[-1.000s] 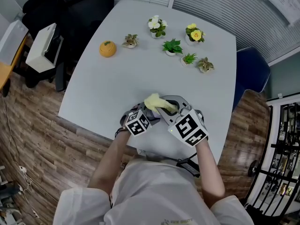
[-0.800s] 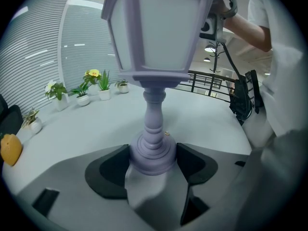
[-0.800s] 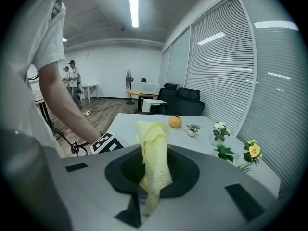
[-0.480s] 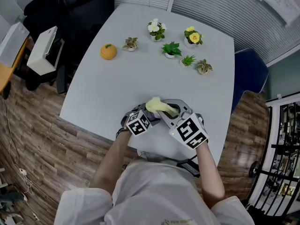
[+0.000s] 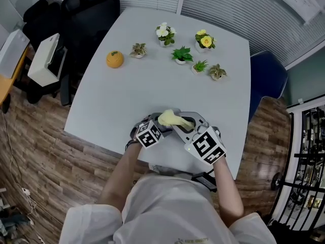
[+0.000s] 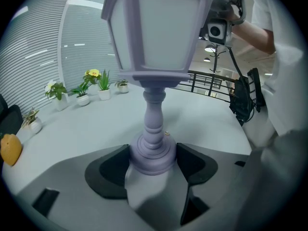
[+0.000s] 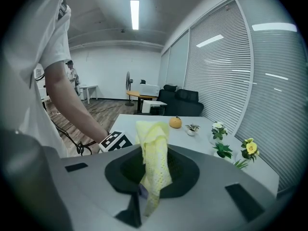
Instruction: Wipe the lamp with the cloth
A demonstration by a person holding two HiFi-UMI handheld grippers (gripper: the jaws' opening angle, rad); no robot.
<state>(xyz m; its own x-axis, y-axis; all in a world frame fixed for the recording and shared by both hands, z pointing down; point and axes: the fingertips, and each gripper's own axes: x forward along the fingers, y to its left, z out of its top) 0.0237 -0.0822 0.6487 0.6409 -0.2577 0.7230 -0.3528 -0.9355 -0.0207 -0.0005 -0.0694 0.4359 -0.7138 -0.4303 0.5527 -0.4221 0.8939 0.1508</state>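
Left claw [image 6: 153, 170] clamped on lantern lamp [image 6: 154, 114] base | right claw [image 7: 144, 186] pinching soft yellow cloth [image 7: 154, 148] | lamp likely rigid, top-heavy; base hold suits.

A white desk [image 5: 127, 95] stands on a wooden floor [image 5: 30, 161]. At its near edge the left tool [image 5: 150, 131] and the right tool [image 5: 199, 139] are close together, with a yellow cloth [image 5: 170, 119] between them. At the far side stand six small potted plants [image 5: 180, 55], and an orange ball-shaped thing [image 5: 115, 59] lies to their left. A black chair [image 5: 86, 9] is at the far left corner and a blue chair [image 5: 266, 80] at the right side.
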